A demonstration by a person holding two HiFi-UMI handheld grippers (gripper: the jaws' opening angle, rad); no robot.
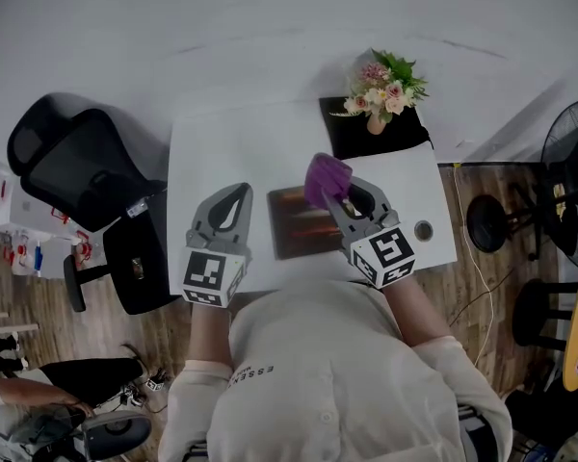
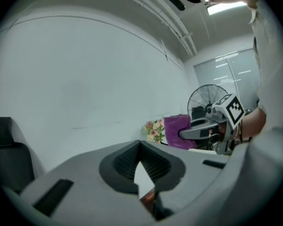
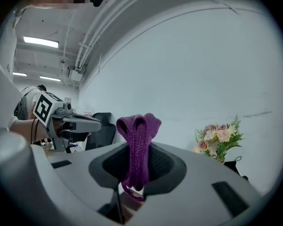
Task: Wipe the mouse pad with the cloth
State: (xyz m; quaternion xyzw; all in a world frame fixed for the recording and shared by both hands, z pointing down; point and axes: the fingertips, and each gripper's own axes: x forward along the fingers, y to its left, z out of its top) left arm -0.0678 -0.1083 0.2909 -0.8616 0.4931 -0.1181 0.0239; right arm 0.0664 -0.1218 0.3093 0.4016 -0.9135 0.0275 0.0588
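The right gripper (image 1: 331,196) has its jaws clamped on the purple knitted cloth (image 1: 326,176) over the dark brown rectangular mouse pad (image 1: 297,227), the left gripper (image 1: 239,196) is closed on nothing, and the wiping looks to me still to do.

Mouse pad (image 1: 303,223) on table (image 1: 212,152), flowers (image 1: 383,85) behind R.

shirt (image 1: 328,378) | print "ESSEN" legible | remaining letters unreadable

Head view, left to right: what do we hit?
In order: office chair → left gripper → mouse pad → right gripper, jaws shut on the cloth → fan. Flowers omitted: same span as the right gripper.
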